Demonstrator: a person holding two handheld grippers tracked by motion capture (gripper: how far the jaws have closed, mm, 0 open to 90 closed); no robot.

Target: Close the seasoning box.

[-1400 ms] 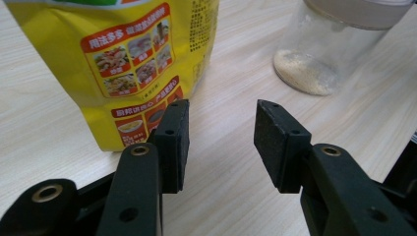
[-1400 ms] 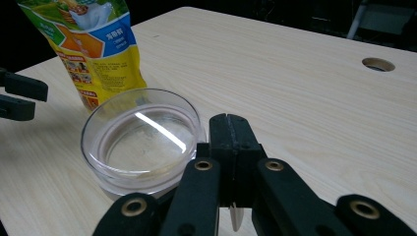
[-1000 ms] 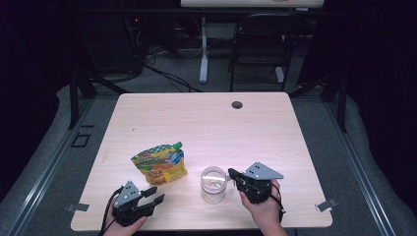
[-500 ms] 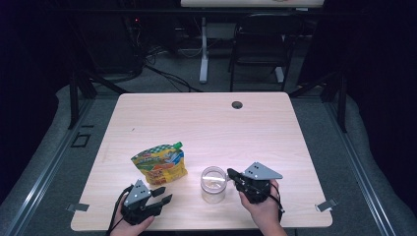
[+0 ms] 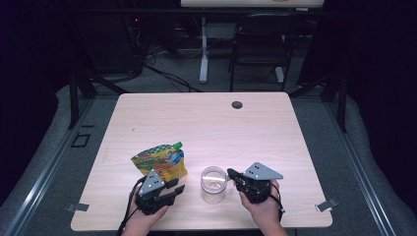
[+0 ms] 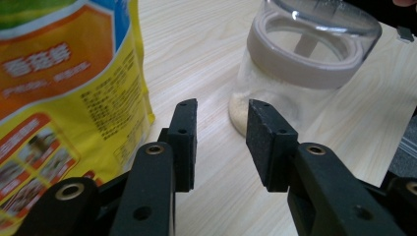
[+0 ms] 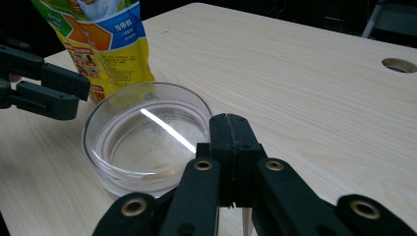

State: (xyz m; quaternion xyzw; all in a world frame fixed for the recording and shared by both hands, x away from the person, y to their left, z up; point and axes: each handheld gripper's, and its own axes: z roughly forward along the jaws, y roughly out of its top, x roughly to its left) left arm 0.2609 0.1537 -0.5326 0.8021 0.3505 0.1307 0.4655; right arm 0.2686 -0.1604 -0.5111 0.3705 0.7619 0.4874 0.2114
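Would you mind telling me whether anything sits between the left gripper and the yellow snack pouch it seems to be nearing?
Nothing visible does. The left gripper, its fingers apart with nothing between them, sits just in front of the yellow snack pouch, with bare table between. The clear jar stands off to its right, beside the shut right gripper.

Yellow snack pouch (image 6: 64, 93): large white Chinese characters on an orange panel, seemingly "香菇" plus a third character, with blocks of small black print below, too small to read.
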